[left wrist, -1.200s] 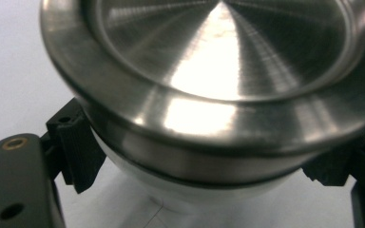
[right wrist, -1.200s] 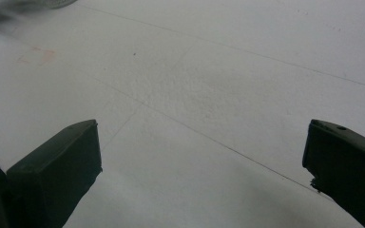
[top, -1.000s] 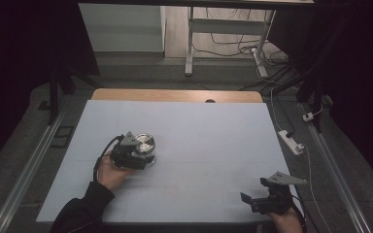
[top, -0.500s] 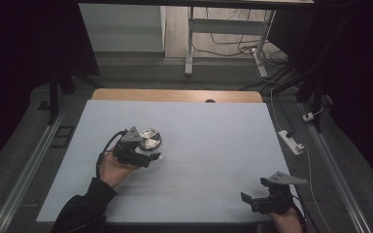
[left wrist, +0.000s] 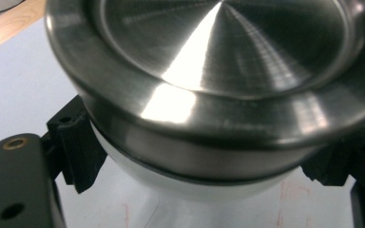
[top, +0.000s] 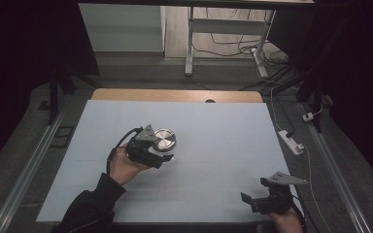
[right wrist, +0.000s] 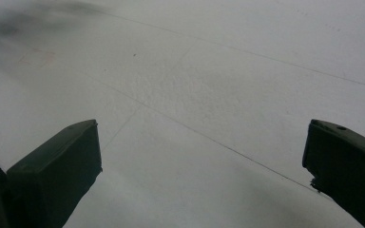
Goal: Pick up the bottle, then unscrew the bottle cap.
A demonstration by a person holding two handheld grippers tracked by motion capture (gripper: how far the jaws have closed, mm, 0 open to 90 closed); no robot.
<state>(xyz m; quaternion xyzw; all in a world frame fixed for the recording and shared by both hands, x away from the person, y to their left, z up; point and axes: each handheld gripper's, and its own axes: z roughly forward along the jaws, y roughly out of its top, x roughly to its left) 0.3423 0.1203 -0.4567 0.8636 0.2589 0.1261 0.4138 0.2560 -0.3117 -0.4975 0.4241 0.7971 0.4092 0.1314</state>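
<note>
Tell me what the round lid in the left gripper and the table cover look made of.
Round lid: looks like brushed or turned steel, given its fine concentric rings and bright streak of glare. The white body under it may be plastic or ceramic; I cannot tell. Table cover: matte pale sheet, perhaps paper or vinyl, with faint crease lines.

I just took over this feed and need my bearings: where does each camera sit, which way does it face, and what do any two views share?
High view: above the person's side, looking forward and down on the white table; forearms, left gripper, right gripper.
Left gripper view: on the left gripper, looking along its jaws at the steel lidded container between them.
Right gripper view: on the right gripper, facing bare tabletop, jaws wide apart.
Shared: the container shows in the high and left gripper views.
</note>
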